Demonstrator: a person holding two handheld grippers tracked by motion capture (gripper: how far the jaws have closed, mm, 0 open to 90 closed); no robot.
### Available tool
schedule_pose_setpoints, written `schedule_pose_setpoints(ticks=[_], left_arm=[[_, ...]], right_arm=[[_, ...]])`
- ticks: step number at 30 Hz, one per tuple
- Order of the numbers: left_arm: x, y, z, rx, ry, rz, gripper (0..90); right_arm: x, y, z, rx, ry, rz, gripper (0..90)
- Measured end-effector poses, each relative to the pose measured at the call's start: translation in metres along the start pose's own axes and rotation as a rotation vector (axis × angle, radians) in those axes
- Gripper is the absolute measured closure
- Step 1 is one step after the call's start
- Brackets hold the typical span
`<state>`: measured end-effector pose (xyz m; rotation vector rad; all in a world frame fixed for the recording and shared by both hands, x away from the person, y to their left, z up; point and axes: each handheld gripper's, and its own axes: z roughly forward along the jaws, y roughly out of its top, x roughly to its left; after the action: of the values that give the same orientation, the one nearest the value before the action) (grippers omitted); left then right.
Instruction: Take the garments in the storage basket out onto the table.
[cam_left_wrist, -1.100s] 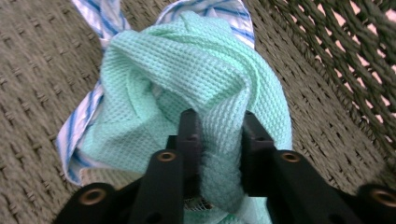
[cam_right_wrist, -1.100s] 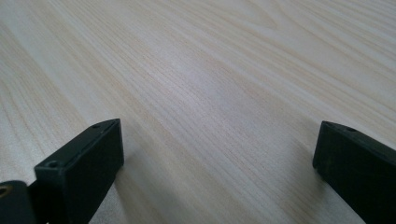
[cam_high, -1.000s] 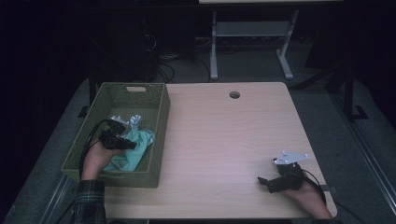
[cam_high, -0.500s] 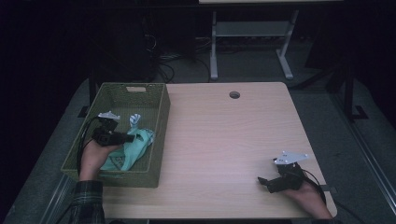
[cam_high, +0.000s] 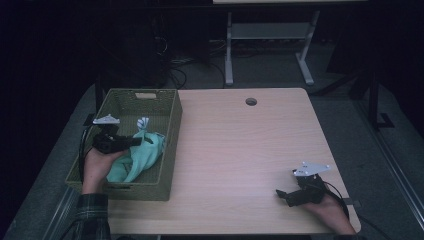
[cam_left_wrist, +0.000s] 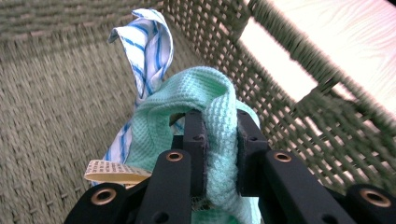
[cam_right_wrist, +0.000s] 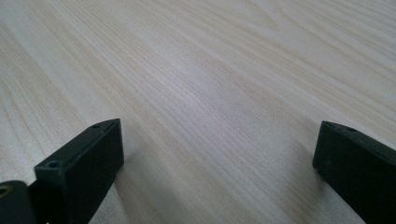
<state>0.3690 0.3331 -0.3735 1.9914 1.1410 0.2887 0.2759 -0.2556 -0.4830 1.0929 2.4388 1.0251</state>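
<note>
The mint cloth sits in the basket at the frame's left, pinched by the left tongs, a striped cloth beside it. Lifting seems begun; nothing lies on the counter yet. The right tongs rest spread wide, lower right.

- The high view is looking forward and down from above the person's side, taking in the whole tabletop and the basket.
- The left gripper view is sitting close inside that basket, facing its woven wall.
- The right gripper view is looking low and near along the bare tabletop.
</note>
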Motion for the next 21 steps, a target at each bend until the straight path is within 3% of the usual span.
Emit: schedule_pose_setpoints(ticks=[12,21], left_arm=[[-0.014,0.014,-0.022,-0.092,-0.012,0.020,78.0],[-0.027,0.032,-0.034,-0.154,-0.045,0.046,78.5]], right_arm=[[0.001,0.000,0.000,0.002,-0.004,0.006,1.4],[0.001,0.000,0.000,0.002,-0.004,0.009,1.4]])
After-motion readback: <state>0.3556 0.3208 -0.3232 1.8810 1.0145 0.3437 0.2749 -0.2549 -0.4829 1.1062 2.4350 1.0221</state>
